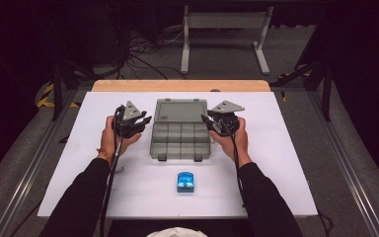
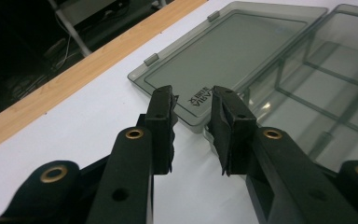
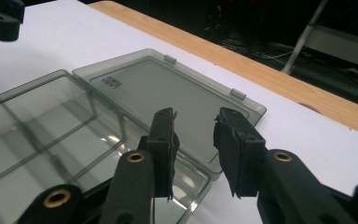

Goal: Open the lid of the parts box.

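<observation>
On white table (image 1: 79,163), centre: grey compartment box (image 1: 180,140) open, lid (image 1: 181,110) laid flat behind, compartments empty. Left gripper (image 1: 145,120) and right gripper (image 1: 205,120) flanking box, jaws parted, grasping nothing. Nearer the person, blue object (image 1: 184,181), untouched. Opening looks done; filling probably remains.

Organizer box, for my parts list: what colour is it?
Translucent smoky grey organizer box, clearest in the left gripper view.
</observation>
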Demonstrator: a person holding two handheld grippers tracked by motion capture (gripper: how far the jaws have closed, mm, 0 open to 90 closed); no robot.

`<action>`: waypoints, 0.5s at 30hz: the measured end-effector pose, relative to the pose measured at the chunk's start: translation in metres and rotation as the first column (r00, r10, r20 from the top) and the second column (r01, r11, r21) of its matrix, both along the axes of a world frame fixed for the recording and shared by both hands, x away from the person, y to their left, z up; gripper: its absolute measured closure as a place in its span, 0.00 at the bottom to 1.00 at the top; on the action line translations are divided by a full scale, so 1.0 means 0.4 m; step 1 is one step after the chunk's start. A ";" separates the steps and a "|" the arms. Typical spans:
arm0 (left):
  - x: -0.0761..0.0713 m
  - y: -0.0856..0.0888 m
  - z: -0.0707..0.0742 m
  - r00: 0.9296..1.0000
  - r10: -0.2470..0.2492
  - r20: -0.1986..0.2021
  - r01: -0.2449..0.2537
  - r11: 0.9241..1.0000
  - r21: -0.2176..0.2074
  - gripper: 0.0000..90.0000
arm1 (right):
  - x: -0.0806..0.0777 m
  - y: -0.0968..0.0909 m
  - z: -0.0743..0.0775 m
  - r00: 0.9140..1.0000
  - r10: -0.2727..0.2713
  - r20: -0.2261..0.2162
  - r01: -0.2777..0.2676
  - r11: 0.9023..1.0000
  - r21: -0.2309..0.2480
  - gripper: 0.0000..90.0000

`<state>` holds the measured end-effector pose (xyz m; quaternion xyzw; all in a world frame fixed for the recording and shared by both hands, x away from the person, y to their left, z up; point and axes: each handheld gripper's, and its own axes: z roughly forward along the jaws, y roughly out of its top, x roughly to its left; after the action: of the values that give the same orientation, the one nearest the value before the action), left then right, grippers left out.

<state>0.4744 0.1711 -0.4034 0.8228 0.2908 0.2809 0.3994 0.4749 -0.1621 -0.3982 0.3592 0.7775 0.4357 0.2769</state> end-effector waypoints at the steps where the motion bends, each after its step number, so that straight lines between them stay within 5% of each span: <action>1: -0.008 0.003 0.003 1.000 -0.007 0.006 0.007 1.000 0.002 0.76 | -0.005 -0.001 0.003 1.000 0.012 -0.002 -0.012 1.000 -0.005 0.74; 8: -0.053 0.027 0.020 0.996 -0.071 0.046 0.070 0.997 0.035 0.73 | -0.039 -0.014 0.015 0.997 0.082 0.016 -0.081 0.996 -0.036 0.70; 15: -0.097 0.058 0.035 0.992 -0.104 0.068 0.103 0.995 0.016 0.61 | -0.075 -0.022 0.032 0.989 0.149 0.019 -0.148 0.988 -0.037 0.63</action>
<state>0.4358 0.1942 -0.3894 0.8292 0.2319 0.2899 0.4180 0.4449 -0.1708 -0.3856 0.2906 0.8066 0.4452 0.2585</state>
